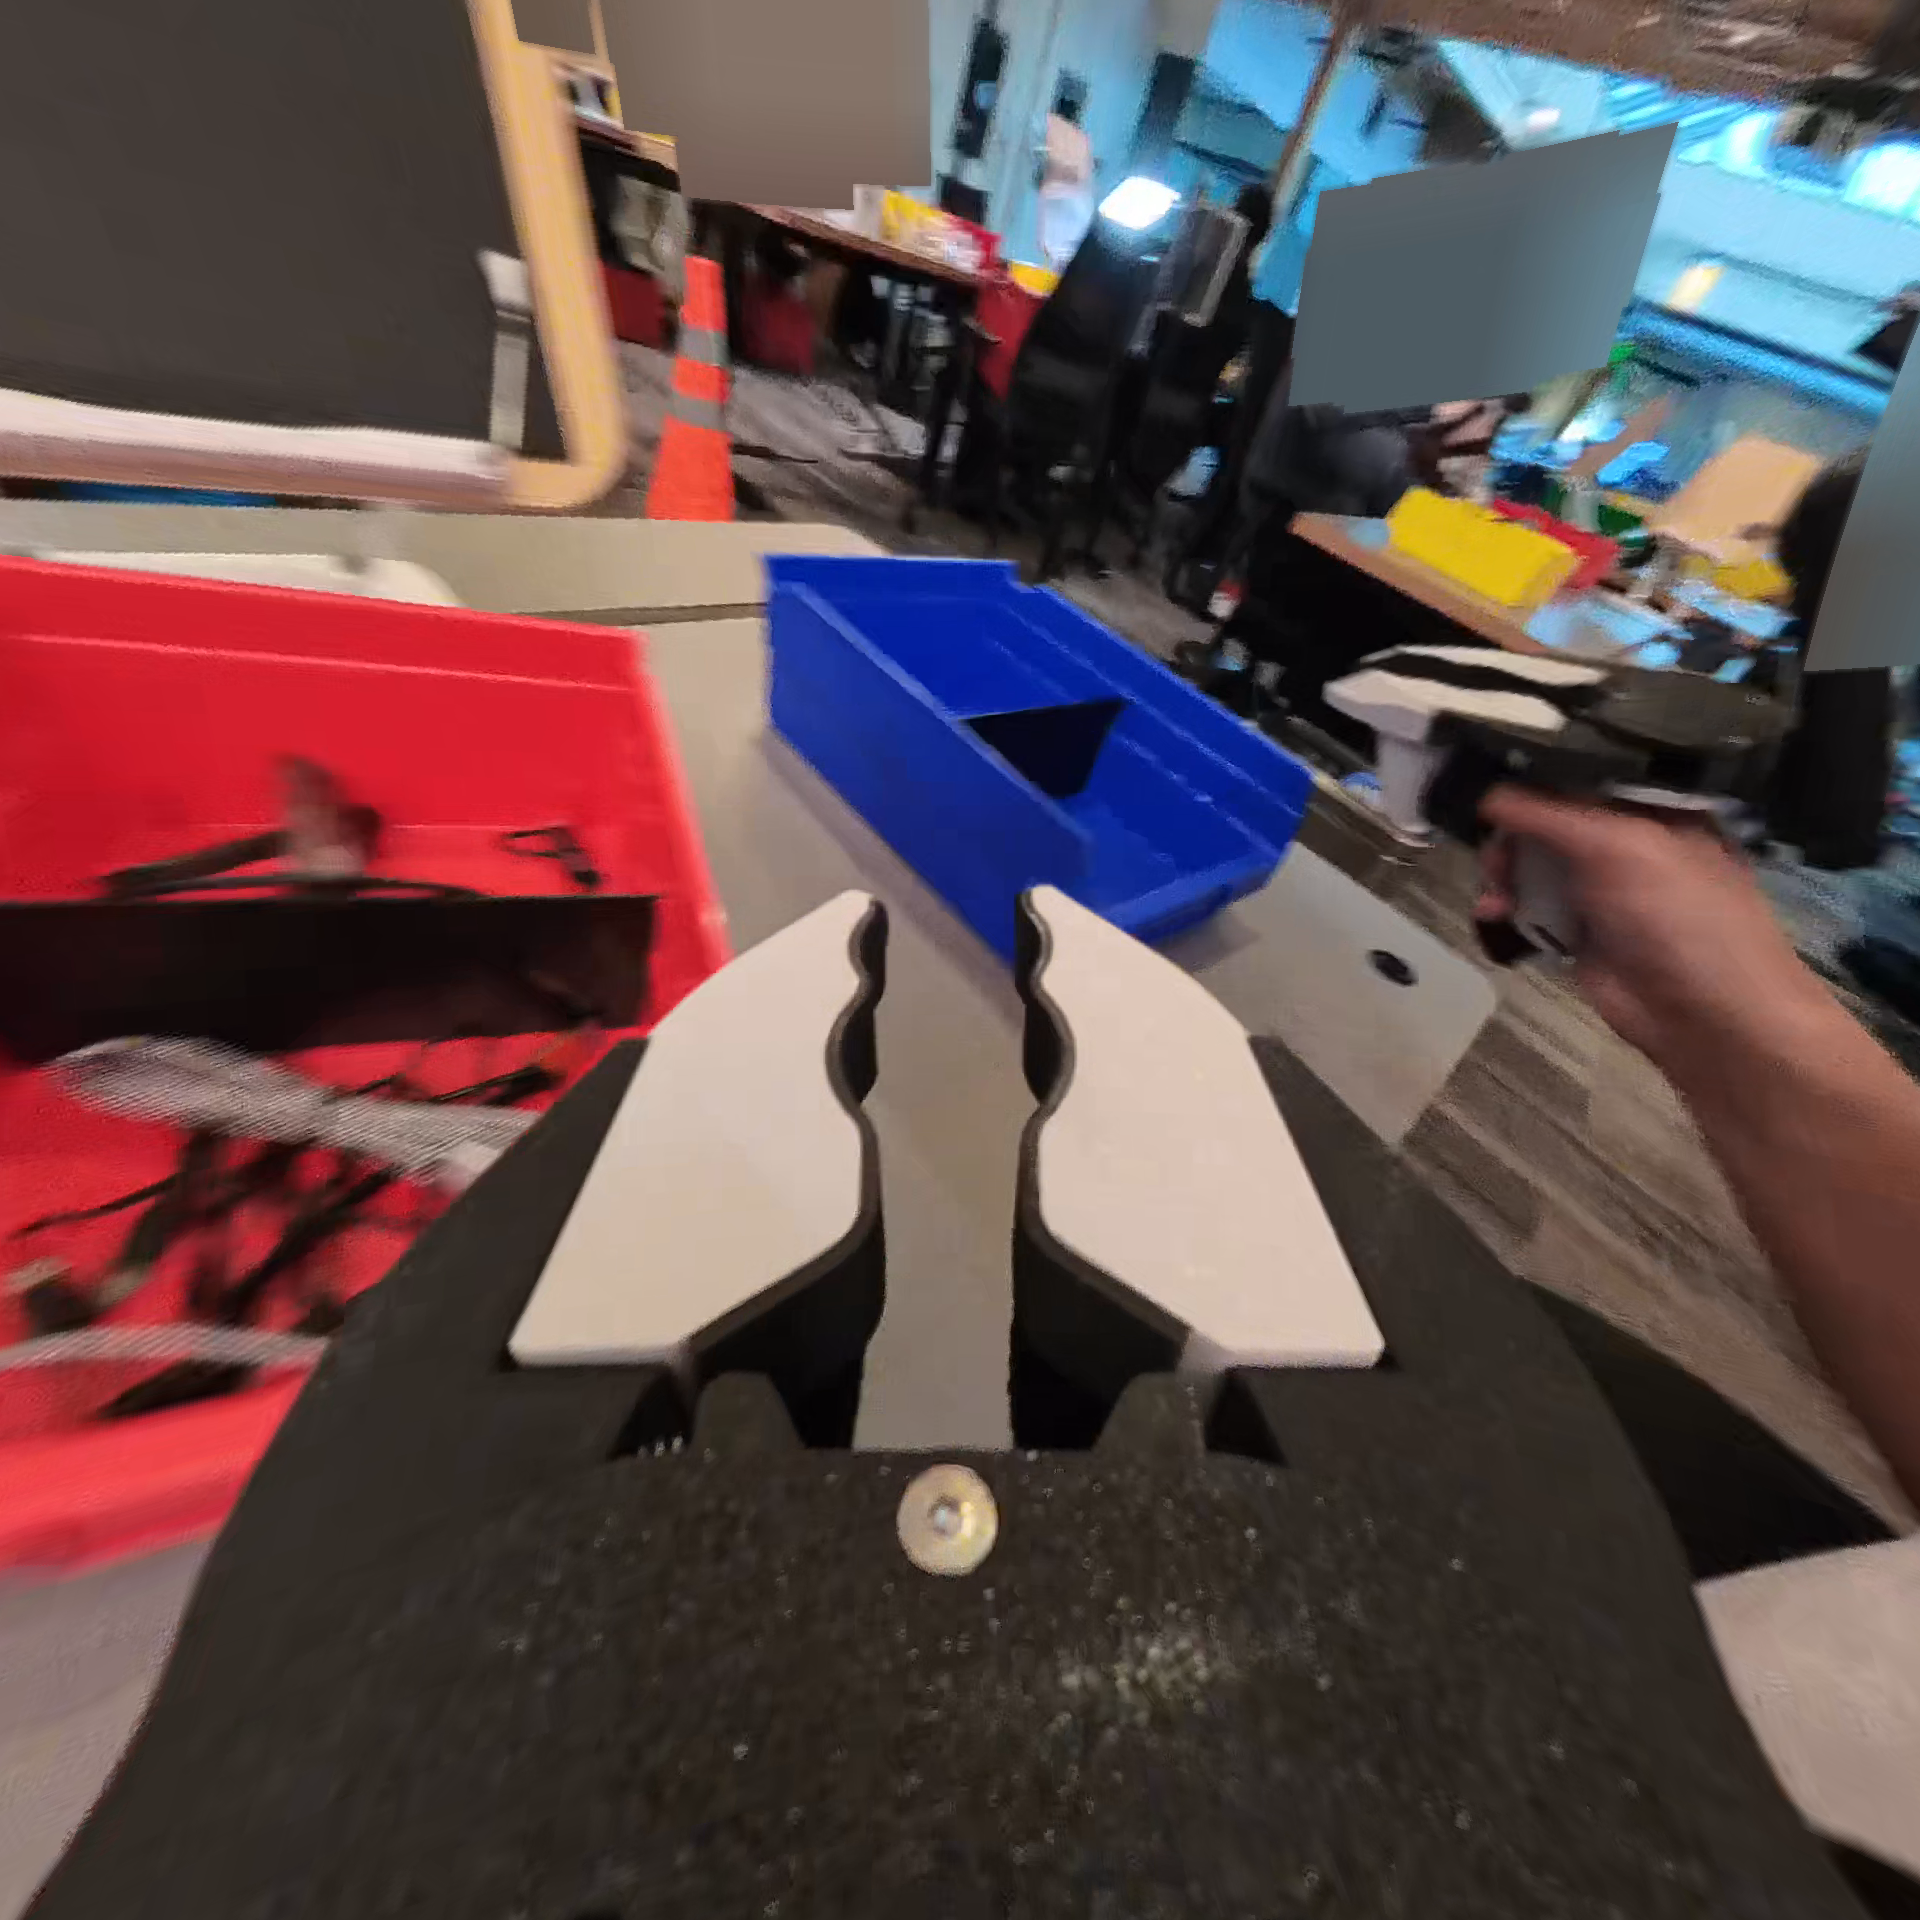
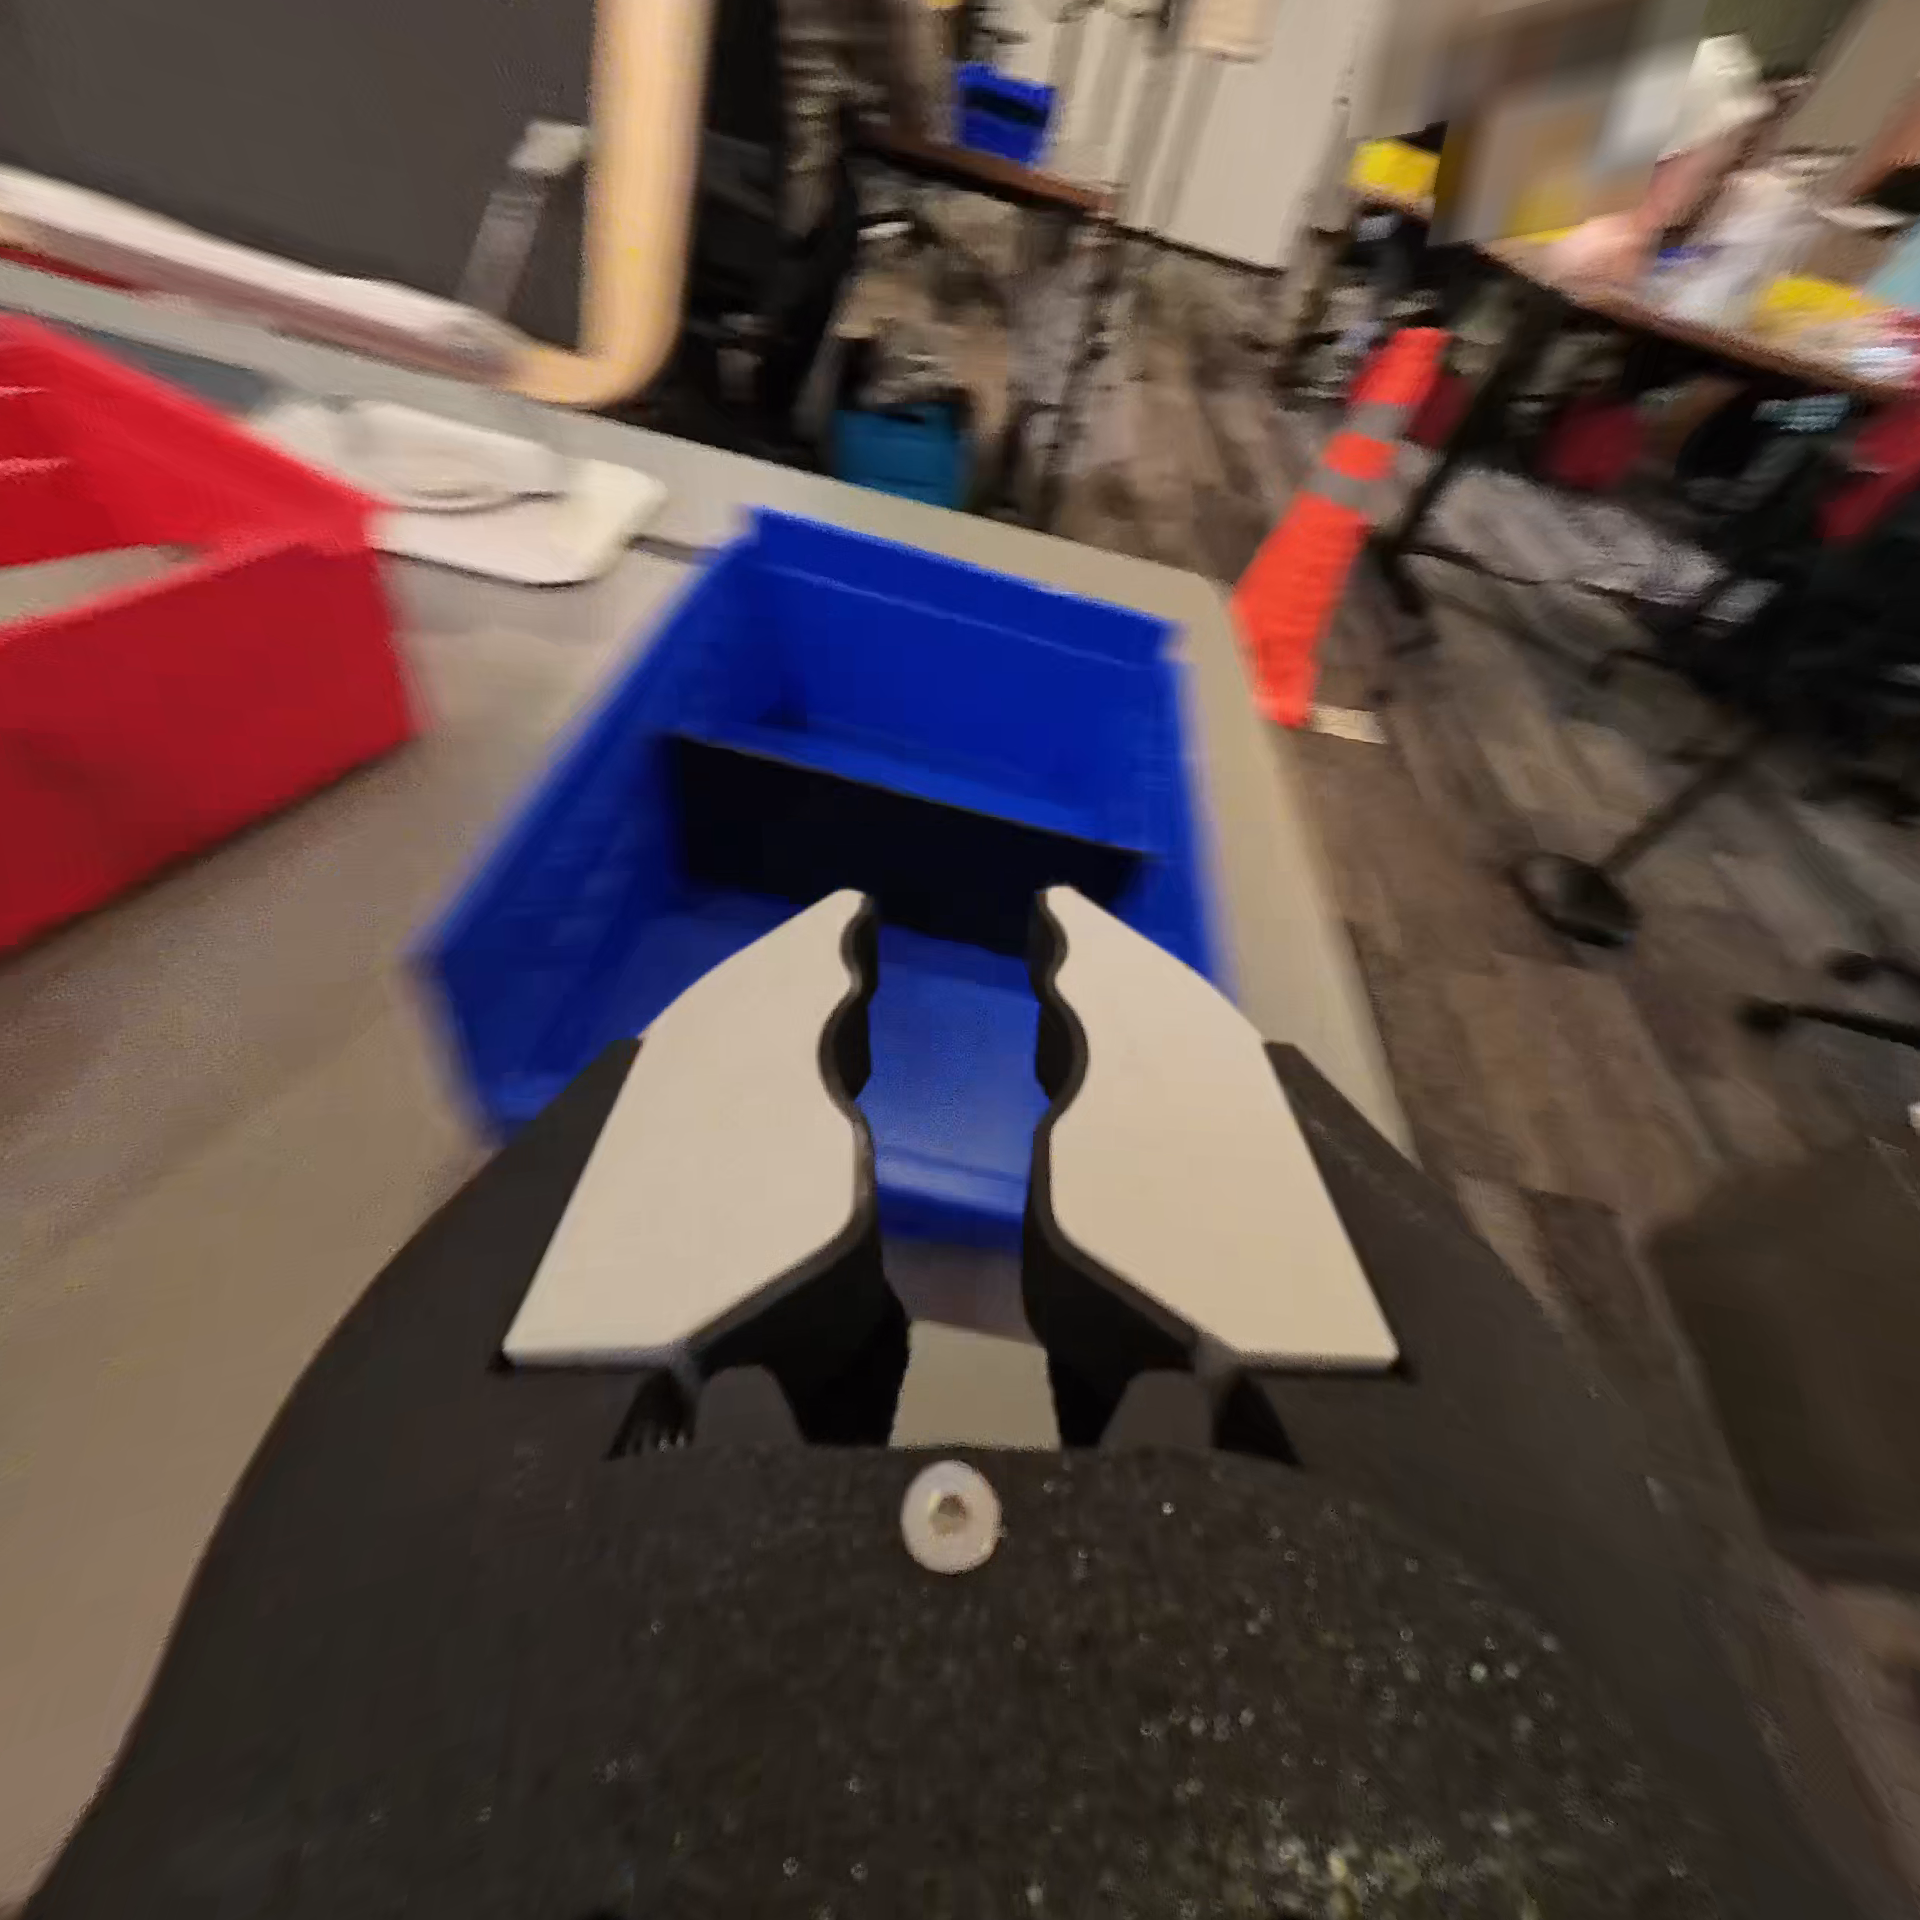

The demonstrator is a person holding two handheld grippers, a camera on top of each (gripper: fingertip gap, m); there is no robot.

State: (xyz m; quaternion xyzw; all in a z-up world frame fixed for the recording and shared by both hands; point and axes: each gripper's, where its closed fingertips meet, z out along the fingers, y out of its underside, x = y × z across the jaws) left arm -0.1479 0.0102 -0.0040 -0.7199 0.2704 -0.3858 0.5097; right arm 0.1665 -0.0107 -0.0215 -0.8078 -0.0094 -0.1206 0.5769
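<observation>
My left gripper (image 1: 951,909) is open and empty, above the grey table (image 1: 935,1195) between a red bin (image 1: 312,727) on its left and a blue bin (image 1: 997,727) ahead. The red bin holds a black divider and several dark, blurred parts. The blue bin has a black divider (image 1: 1049,738) across it. My right gripper (image 2: 954,904) is open and empty, just over the near end of the blue bin (image 2: 810,675). The right gripper also shows in the left wrist view (image 1: 1455,707), held by a hand (image 1: 1642,904) off the table's right side.
A red bin (image 2: 177,665) and a white flat object (image 2: 499,499) lie at the left in the right wrist view. An orange cone (image 1: 694,405) stands on the floor past the table. The table edge (image 1: 1455,1049) is at the right. Chairs and cluttered tables stand behind. About 30 centimetres separates my left fingertips from my right.
</observation>
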